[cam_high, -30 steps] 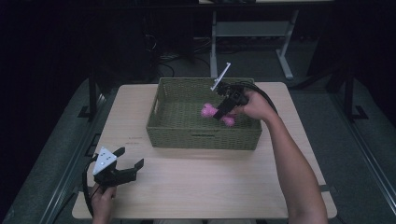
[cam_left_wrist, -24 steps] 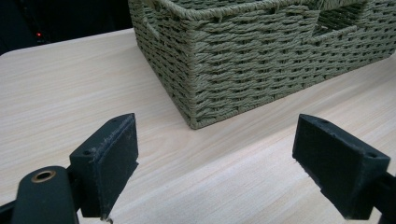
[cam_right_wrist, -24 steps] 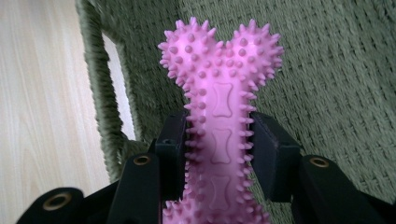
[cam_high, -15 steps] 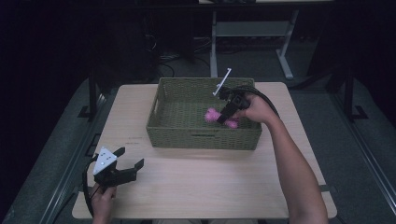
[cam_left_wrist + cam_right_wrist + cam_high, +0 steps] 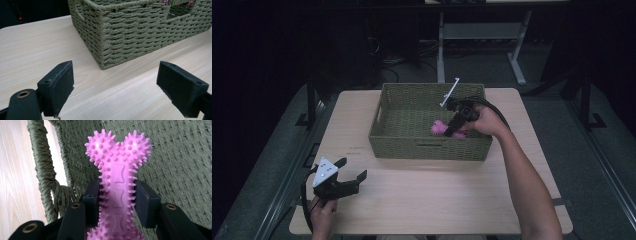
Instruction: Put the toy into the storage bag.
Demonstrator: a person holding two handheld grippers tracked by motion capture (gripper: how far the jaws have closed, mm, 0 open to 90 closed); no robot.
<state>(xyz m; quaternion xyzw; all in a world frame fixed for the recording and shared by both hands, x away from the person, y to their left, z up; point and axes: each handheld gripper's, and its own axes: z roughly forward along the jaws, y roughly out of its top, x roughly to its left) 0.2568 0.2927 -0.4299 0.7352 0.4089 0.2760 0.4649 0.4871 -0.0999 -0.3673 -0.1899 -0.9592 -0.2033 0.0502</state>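
At the near left corner of the wooden table [image 5: 437, 195], the left gripper [image 5: 348, 176] is hovering low in the person's hand, its jaws standing wide apart with nothing between them and pointing toward the basket's near corner; farther back, the woven green basket [image 5: 430, 147] is sitting toward the table's far edge; inside it, toward its right side, the right gripper [image 5: 452, 129] is reaching down, its jaws clamping the shaft of a pink spiky bone-shaped toy [image 5: 117, 177], whose knobbed end is sticking up beyond the pads against the basket's woven wall; beyond the table, a dark floor with a grey metal frame [image 5: 482, 35] is showing.
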